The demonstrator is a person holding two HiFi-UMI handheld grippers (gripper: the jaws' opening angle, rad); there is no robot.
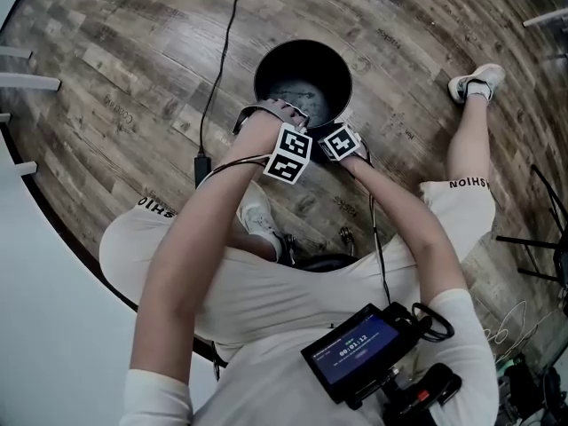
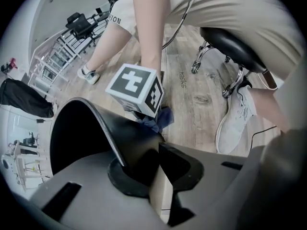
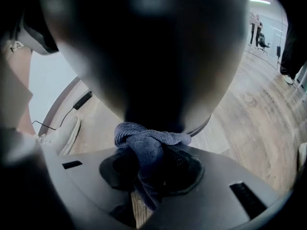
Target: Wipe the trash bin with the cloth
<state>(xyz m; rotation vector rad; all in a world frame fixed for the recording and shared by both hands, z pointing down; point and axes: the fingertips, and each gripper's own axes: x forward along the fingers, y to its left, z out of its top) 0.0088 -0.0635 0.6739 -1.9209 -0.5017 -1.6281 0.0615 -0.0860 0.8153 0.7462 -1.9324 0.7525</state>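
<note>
Floorboards (image 1: 106, 69) carry a round black trash bin (image 1: 303, 46), upright, mouth open, w/ a seated person's legs on the bin's near side and a dark cable (image 1: 224, 51) trailing past its left side in the head view. Both arms reach to the bin's near rim. Left gripper (image 2: 146, 169) is clamped on that rim, one jaw inside the bin, one outside. Right gripper (image 3: 151, 164), just beside it at the bin's outer wall, is closed on a blue cloth (image 3: 148, 140), bunched end against that wall.
</note>
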